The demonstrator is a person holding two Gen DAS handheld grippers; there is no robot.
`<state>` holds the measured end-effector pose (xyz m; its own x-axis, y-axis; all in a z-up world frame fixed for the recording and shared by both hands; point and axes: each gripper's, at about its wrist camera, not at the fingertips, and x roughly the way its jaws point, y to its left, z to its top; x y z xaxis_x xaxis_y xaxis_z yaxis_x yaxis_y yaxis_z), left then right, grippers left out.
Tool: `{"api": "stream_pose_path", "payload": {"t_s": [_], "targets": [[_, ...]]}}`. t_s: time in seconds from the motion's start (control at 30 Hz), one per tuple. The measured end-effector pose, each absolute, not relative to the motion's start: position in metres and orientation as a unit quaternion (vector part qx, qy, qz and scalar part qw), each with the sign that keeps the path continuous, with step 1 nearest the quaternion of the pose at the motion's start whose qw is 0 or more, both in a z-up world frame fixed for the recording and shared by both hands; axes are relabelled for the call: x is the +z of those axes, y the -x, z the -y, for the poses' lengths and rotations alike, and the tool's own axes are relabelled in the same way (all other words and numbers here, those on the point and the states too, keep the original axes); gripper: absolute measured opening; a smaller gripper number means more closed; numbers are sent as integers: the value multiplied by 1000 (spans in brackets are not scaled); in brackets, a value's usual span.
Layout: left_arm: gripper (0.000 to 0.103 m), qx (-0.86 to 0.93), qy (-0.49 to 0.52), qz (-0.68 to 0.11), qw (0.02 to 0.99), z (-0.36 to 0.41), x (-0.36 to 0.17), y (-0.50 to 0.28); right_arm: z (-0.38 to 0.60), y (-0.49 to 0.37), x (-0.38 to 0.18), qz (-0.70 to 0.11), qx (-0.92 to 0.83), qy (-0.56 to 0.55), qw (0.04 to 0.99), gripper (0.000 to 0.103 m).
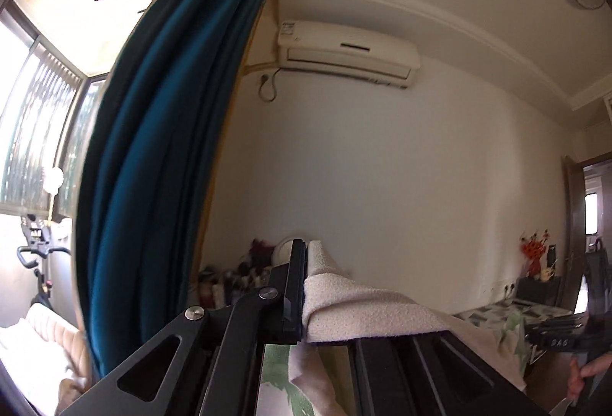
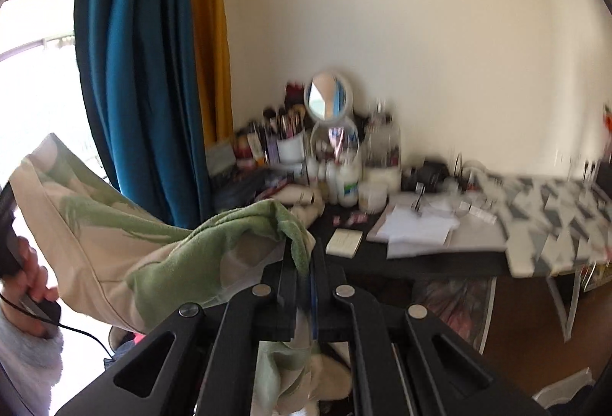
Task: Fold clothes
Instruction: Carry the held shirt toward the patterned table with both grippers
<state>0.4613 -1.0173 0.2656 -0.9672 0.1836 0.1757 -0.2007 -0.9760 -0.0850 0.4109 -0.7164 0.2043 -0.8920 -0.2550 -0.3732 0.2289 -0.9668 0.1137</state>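
**Both tongs pinch a towel held up in the air**

In the left wrist view, a pleated teal curtain (image 1: 153,155) of smooth cloth hangs down the left half of the frame. At lower centre the left tongs (image 1: 304,286) are clamped tight on a fold of the towel (image 1: 367,312); here its beige side shows, nubbly and looped like terry, draped in a soft ridge over the right-hand black finger and sliding off toward the lower right. A boxy cream air conditioner (image 1: 344,52) sits on the matte white wall above.

In the right wrist view, a hand (image 2: 26,263) grips a black handle at the left edge. The same towel stretches from there to the centre as a slack sheet, beige with green leaf shapes and a stitched hem. Its fuzzy green corner is nipped between the closed right tongs (image 2: 304,263). To the right stands the dark desk (image 2: 420,259), crowded with bottles, papers and a round mirror (image 2: 328,95), blurred in detail.
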Motion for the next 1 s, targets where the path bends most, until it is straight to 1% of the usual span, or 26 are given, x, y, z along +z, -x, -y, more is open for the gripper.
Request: {"api": "stream_pose_path", "payload": {"t_s": [0.1,0.23,0.37,0.53,0.7,0.83,0.87,1.0], "targets": [[1,987,-95,71,107,967,295,-471,670,-426,228,26,-979,-159,128,4],[1,984,-125,79,98,866,319,-486,586,-451,246,18,-982,-126,138,4],[1,981,-152,75,93,758,337,-503,486,-472,250,15,-981,-121,154,4],[1,979,-121,89,136,658,350,-494,400,-482,233,22,-974,-164,154,4],[1,977,-79,109,164,596,352,-461,332,-490,223,14,-976,-180,123,4],[1,972,-59,127,189,554,347,-432,283,-486,237,-2,-983,-166,78,4],[1,971,-57,130,192,546,338,-427,271,-483,241,-7,-985,-162,66,4],[1,965,-30,145,216,508,327,-385,230,-463,260,-34,-989,-143,19,4]]}}
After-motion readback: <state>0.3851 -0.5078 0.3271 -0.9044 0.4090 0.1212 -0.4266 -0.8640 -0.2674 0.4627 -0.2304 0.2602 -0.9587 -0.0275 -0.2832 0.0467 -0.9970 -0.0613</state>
